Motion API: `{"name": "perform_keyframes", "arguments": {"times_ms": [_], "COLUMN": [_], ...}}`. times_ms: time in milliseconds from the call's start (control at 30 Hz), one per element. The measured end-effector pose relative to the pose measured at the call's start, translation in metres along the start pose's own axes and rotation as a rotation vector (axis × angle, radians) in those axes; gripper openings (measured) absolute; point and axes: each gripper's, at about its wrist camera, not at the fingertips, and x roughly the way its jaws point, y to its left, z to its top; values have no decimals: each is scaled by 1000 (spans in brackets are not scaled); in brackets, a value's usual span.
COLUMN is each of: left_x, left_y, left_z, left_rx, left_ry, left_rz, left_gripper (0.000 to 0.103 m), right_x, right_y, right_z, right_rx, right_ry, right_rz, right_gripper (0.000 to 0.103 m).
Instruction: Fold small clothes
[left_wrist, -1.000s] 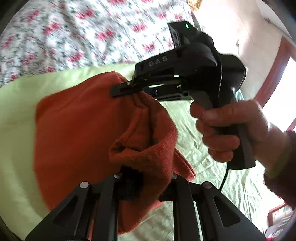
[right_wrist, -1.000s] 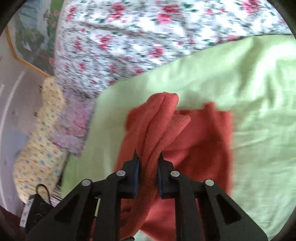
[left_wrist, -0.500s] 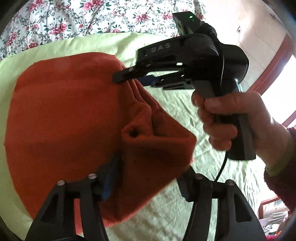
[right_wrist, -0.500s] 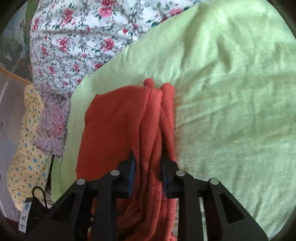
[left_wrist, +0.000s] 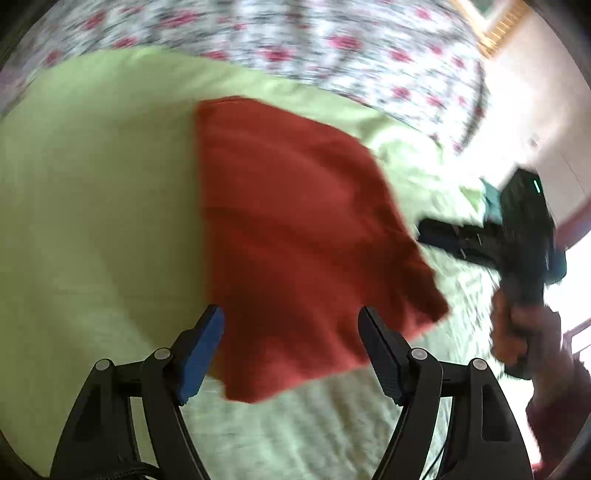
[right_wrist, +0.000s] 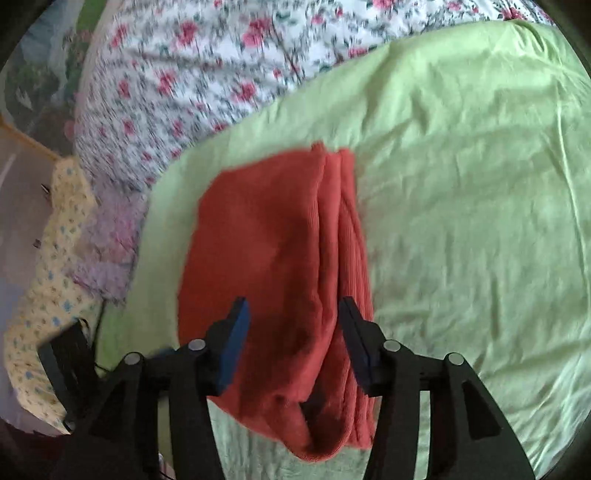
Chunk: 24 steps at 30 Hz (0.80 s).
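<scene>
Bedroom, green bedsheet (right_wrist: 461, 184) | folded rust-red knit garment (right_wrist: 280, 258) lies flat, long axis 12-to-6 | left hand-held gripper (left_wrist: 290, 350) and right hand-held gripper (right_wrist: 293, 334) both released, garment at 12, right marginally nearer.

Two close downward wrist views, seemingly sharing red cloth (left_wrist: 295, 236).

A bedroom in a home.

A bed is spread with a light green sheet (right_wrist: 461, 206), and a white quilt printed with pink flowers (right_wrist: 207, 70) is bunched along its far side. A yellow patterned cloth (right_wrist: 40, 295) and a fuzzy lilac fabric (right_wrist: 107, 251) lie heaped at the bed's edge. A pale wall (left_wrist: 535, 110) with reddish wooden trim (left_wrist: 576, 218) rises beyond the bed, and an orange knitted garment (left_wrist: 295, 229) lies on the sheet.
</scene>
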Motion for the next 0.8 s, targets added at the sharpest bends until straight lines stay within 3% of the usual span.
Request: {"name": "perform_keyframes", "arguments": {"times_ms": [133, 233, 267, 300, 333, 467, 533, 633, 800], "left_x": [4, 10, 12, 13, 17, 26, 30, 38, 49], "left_y": [29, 36, 40, 42, 38, 36, 37, 38, 38], "left_z": [15, 17, 20, 22, 26, 36, 38, 40, 44], "left_rx": [-86, -116, -128, -140, -143, -138, -148, -164, -177], "left_ry": [3, 15, 15, 15, 18, 28, 33, 53, 76], "left_rz": [10, 4, 1, -11, -20, -20, -28, -38, -52], "left_gripper": [75, 75, 75, 75, 75, 76, 76, 76, 76], "right_x": [25, 32, 33, 31, 29, -12, -24, -4, 18], "right_y": [-3, -9, -12, -15, -16, 8, 8, -16, -49], "right_z": [-3, 0, 2, 4, 7, 13, 12, 6, -9], "right_rx": [22, 61, 93, 116, 136, 100, 78, 115, 191], "right_ry": [42, 35, 27, 21, 19, -99, -135, -79, -46], "right_rz": [-57, -38, -10, 15, 42, 128, 102, 29, 31], "right_gripper": [52, 52, 47, 21, 8, 9, 9, 8, 8]}}
